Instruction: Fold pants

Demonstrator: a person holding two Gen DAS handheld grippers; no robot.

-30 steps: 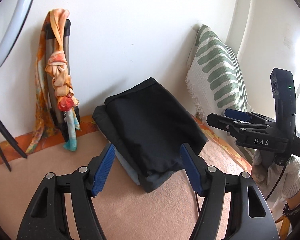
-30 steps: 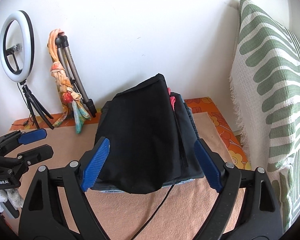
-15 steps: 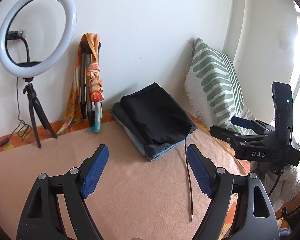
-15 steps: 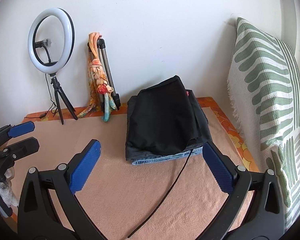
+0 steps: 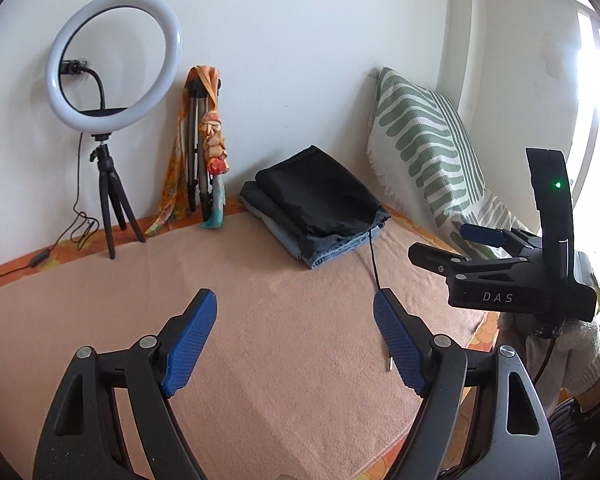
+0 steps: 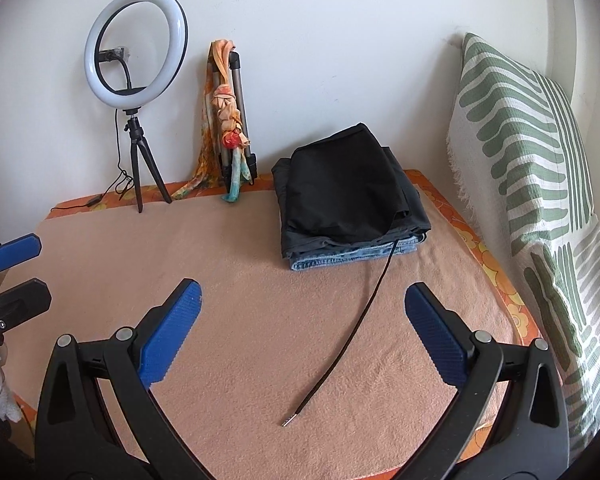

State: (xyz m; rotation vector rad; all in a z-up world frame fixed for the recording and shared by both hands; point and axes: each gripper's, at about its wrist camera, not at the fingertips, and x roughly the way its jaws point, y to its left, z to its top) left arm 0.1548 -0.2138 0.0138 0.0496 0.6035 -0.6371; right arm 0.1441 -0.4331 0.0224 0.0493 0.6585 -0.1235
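Note:
Folded black pants (image 5: 320, 196) (image 6: 346, 184) lie on top of a stack of folded clothes, with blue jeans (image 6: 352, 258) at the bottom, at the back of the peach blanket (image 5: 280, 320) (image 6: 260, 300). A black drawstring (image 6: 354, 330) (image 5: 374, 258) trails from the pants toward me. My left gripper (image 5: 296, 320) is open and empty, well in front of the stack; it also shows at the left edge of the right wrist view (image 6: 14, 272). My right gripper (image 6: 302, 312) is open and empty; it also shows in the left wrist view (image 5: 452, 244).
A ring light on a tripod (image 5: 108, 80) (image 6: 134, 48) and a folded tripod draped with an orange scarf (image 5: 204, 148) (image 6: 228, 120) stand against the back wall. A green-striped cushion (image 5: 424, 152) (image 6: 532, 160) leans on the right.
Both grippers have pulled back from the stack toward me, still open. The folded pants stay on the stack and the drawstring now lies out across the blanket.

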